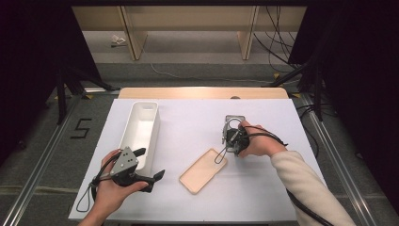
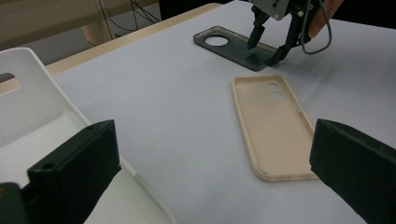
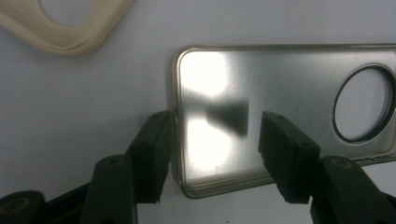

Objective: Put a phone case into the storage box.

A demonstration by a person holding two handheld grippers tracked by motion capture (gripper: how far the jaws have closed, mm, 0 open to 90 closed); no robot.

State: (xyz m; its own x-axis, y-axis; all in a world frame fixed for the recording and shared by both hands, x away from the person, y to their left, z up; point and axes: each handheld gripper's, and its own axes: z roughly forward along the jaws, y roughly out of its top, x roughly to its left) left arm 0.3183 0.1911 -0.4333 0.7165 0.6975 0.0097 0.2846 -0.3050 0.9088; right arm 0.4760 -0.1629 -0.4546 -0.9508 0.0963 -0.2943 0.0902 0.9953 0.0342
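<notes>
The dark phone case (image 1: 234,123) lies flat toward the far right of the white worktop (image 1: 273,188), with bare surface on its far and right sides. The beige phone case (image 1: 203,170) lies nearer the person, close by but apart. The white bin (image 1: 140,131) stands along the left edge. The right tool (image 3: 212,140) points down over the dark case's short end, one jaw outside the rim, the other over the inner face. Its jaws stand partly apart; whether the pads press is hard to tell. The left tool (image 1: 150,165) rests by the bin, jaws wide, holding nothing.
</notes>
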